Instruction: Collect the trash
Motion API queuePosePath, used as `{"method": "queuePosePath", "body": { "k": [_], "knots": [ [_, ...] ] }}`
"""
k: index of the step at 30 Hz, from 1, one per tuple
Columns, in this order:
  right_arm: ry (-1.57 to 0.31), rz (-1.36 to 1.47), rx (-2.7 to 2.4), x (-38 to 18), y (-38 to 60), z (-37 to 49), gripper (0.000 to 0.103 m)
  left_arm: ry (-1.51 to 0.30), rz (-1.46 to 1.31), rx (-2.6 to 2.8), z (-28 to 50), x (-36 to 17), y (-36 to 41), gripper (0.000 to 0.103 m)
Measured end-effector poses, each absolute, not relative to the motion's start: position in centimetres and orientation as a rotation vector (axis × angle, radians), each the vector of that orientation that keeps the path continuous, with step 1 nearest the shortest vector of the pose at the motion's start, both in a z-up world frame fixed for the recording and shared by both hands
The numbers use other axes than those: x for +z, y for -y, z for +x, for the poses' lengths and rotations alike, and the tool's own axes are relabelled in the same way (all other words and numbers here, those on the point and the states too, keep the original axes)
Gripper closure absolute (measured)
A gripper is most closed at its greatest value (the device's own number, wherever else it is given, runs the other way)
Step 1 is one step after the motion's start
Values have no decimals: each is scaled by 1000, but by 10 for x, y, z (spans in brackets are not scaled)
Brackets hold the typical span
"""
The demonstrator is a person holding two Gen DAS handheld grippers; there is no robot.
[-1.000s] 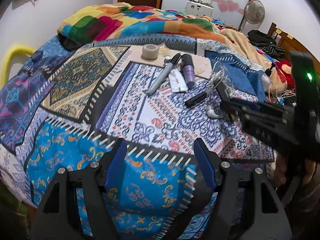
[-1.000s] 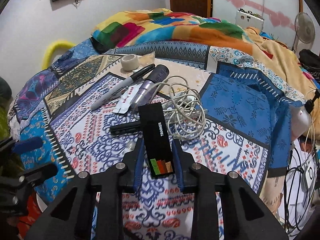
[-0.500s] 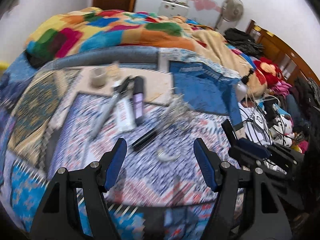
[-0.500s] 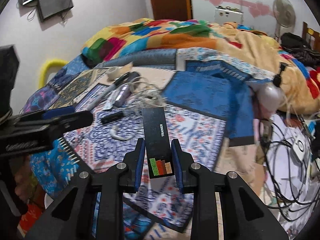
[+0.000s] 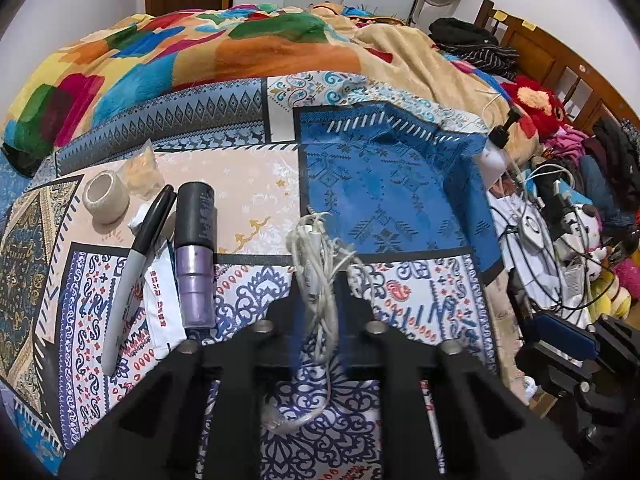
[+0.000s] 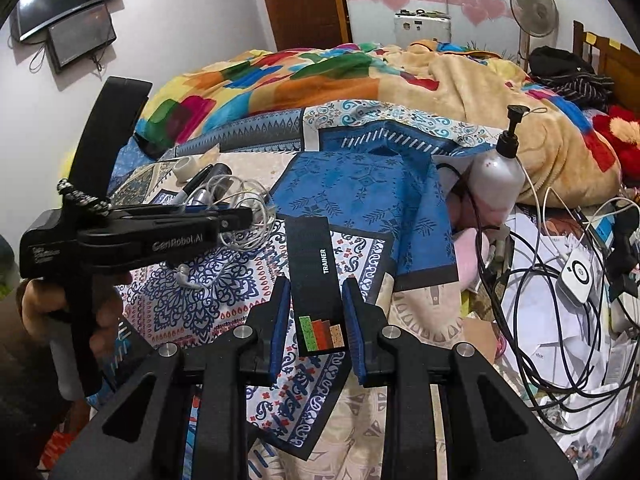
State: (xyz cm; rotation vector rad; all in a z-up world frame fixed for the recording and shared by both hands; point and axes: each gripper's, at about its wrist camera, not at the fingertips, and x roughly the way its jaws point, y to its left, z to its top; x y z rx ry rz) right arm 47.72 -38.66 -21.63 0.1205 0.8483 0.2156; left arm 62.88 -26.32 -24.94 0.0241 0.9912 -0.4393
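On a patterned bedspread (image 5: pixel 248 184), a roll of tape (image 5: pixel 106 198) sits at far left, then a grey marker (image 5: pixel 132 276), a white sachet (image 5: pixel 162 312) and a purple tube (image 5: pixel 195 268) lie side by side. At centre, the left gripper (image 5: pixel 320 316) is clenched on a tangle of white earphone cable (image 5: pixel 316 264), its jaws drawn close with the cord bunched between them and one earbud dangling below. The cable looks light, limp and prone to snag or slip out in loops, so a hold across the thick of the bundle seems safer than a single strand. To the right, the right gripper (image 6: pixel 316 316) grasps a flat black card (image 6: pixel 316 280) marked TRAINER, held upright above the bed. It appears thin, stiff and light, pinched near its lower edges. Further right stands a pump bottle (image 6: pixel 496 176) among loose black cords (image 6: pixel 532 320).
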Motion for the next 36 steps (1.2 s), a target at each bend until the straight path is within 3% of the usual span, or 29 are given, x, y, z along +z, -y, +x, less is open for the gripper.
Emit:
{"method": "queuePosePath", "body": {
  "k": [11,19,21,28,31,36],
  "knots": [
    [-792,149,241,-185,388,465,79,-886,15,-497,597,-180,260,94],
    [-777,158,255,-171,387,452,80,-1037,61,-519,581,-204,265,94],
    [-785,158,252,-173,388,451,80,-1082,75,-540,579,-215,273,82],
    [-817,150,236,-182,392,454,80,-1061,109,-522,567,-209,262,71],
    [-825,150,238,-184,393,455,80,-1013,98,-497,562,-198,239,57],
    [-831,147,248,-189,390,456,80,-1018,75,-443,556,-206,194,56]
  ]
}}
